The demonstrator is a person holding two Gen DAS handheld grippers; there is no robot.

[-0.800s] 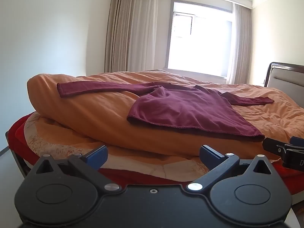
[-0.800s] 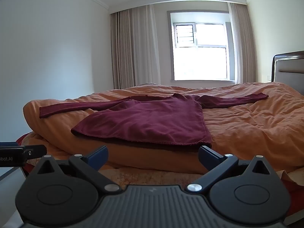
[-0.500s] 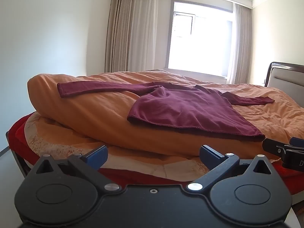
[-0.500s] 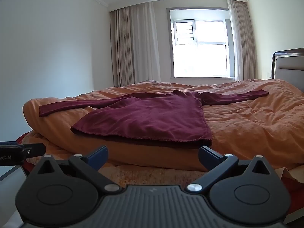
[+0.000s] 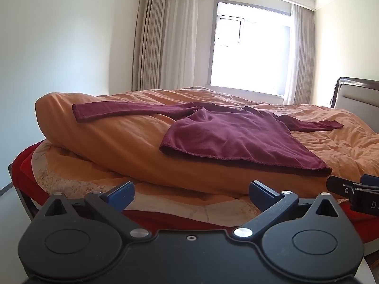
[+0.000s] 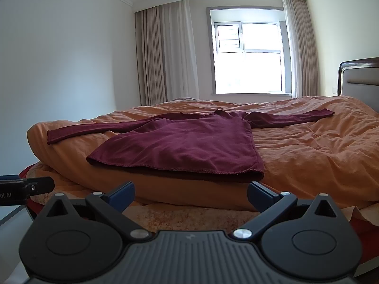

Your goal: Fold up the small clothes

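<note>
My left gripper (image 5: 190,193) gapes empty short of the bed; the maroon shirt (image 6: 180,143) lies flat on the orange duvet (image 6: 308,156), sleeves spread; my right gripper (image 6: 190,193) gapes empty too. The soft duvet could get pinched together with the hem.

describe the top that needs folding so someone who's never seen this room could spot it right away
Start at the large bed under its rumpled orange duvet, in front of the bright window. On the duvet's near left part lies the dark maroon long-sleeved top, spread flat with both sleeves stretched outward. It is the only garment on the duvet.
</note>
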